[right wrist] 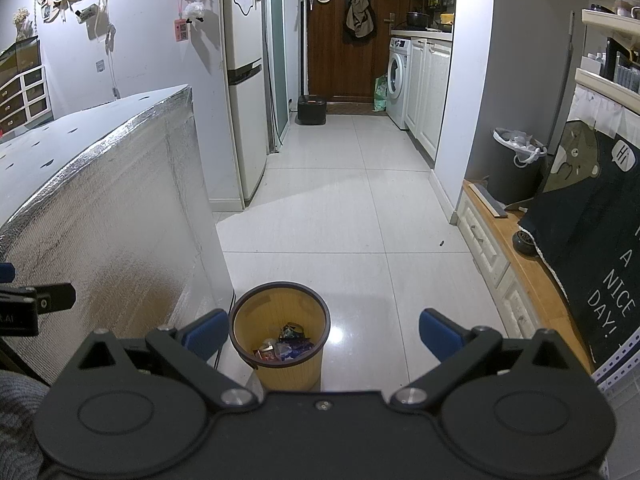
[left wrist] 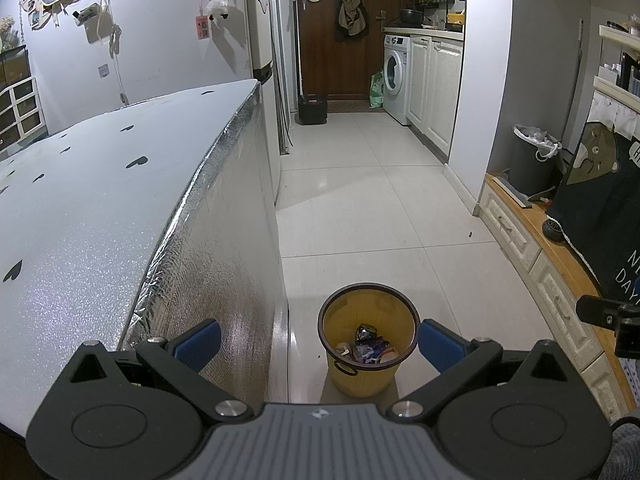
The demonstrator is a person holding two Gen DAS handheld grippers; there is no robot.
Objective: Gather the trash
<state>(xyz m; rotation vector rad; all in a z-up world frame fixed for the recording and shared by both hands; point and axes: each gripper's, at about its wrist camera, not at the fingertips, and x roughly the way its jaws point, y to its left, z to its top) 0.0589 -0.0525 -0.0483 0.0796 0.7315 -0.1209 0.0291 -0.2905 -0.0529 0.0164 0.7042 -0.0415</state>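
- Standing on the pale tiled floor (left wrist: 380, 208), near the viewer, is a small yellow waste bin (left wrist: 368, 346) with a dark rim
- Inside the bin lies a heap of crumpled wrappers (left wrist: 368, 346), blue, silver and white, low at the bottom
- From the left wrist view, the left gripper (left wrist: 320, 340) is spread wide and holds nothing; its blue fingertips (left wrist: 199, 343) flank the bin, one on each side of it in the picture
- From the right wrist view, the right gripper (right wrist: 322, 336) is also spread wide and empty; the bin sits just beside its left blue fingertip, left of centre
- To the left of the bin rises a table (left wrist: 100, 208) draped in a pale cover with small dark heart shapes, its side wrapped in silvery foil
- Far down the room, a dark wooden door (left wrist: 340, 40) closes the hallway, with a white washing machine (left wrist: 396, 76) to its right and a tall fridge (right wrist: 244, 92) to the left
- On the right, a low wooden bench holds a grey lined bin (left wrist: 534, 158) and a dark cloth printed with a bear (right wrist: 592, 208)
- A grey sleeve shows at the lower left edge of the right wrist view
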